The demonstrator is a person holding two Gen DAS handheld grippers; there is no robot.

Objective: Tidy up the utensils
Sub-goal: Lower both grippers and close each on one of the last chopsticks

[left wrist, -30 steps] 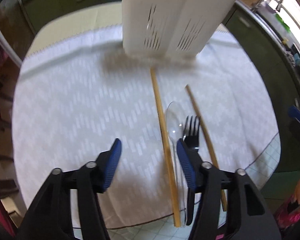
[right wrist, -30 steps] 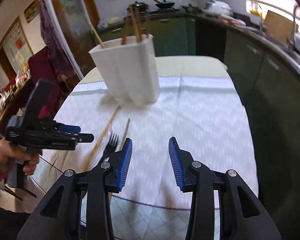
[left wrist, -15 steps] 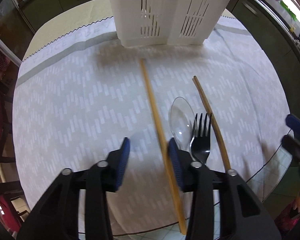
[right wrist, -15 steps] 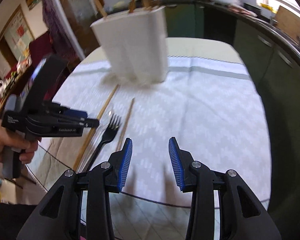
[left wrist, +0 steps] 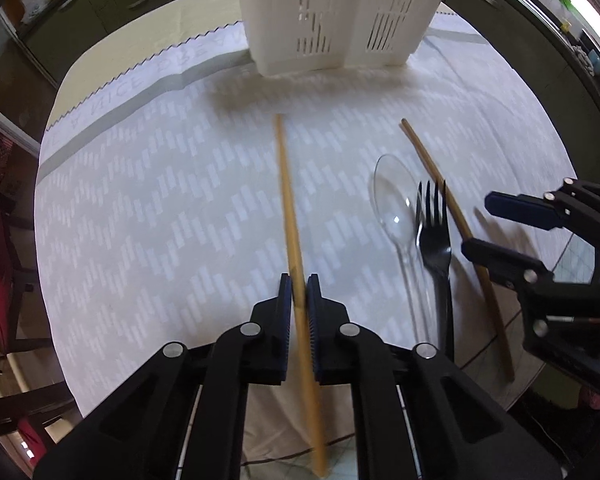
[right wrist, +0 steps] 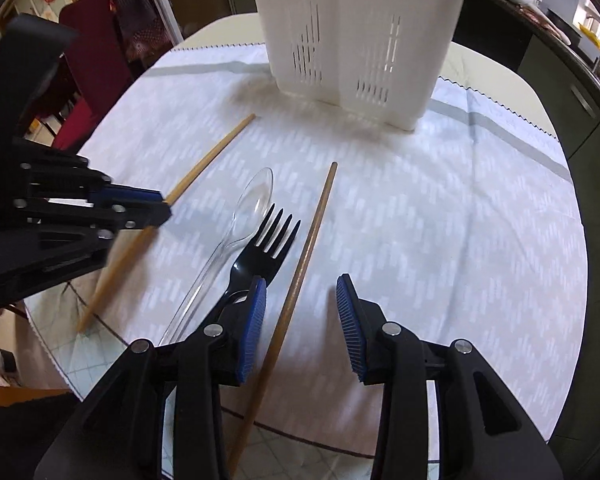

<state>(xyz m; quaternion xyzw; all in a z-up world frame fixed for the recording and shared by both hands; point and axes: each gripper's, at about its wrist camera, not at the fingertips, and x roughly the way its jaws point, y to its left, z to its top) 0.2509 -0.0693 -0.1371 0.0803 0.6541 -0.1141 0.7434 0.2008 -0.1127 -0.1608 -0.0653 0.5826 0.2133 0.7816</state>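
Observation:
My left gripper (left wrist: 298, 294) is shut on a wooden chopstick (left wrist: 286, 176) that lies on the tablecloth; it also shows in the right wrist view (right wrist: 212, 156). A second chopstick (right wrist: 312, 232), a black fork (right wrist: 266, 248) and a clear plastic spoon (right wrist: 248, 208) lie side by side to its right. My right gripper (right wrist: 300, 312) is open, its fingers on either side of the second chopstick's lower half. The white slotted utensil holder (right wrist: 356, 32) stands upright at the back of the table; it also shows in the left wrist view (left wrist: 340, 12).
A white patterned cloth (right wrist: 440, 220) covers the round table. Dark green cabinets (left wrist: 540, 60) run along the right. A red chair (right wrist: 88, 52) stands at the left, and the table's near edge (right wrist: 300, 440) is close below the right gripper.
My left gripper has moved onto the left chopstick and closed on it. My right gripper has moved forward and down over the second chopstick, staying open.

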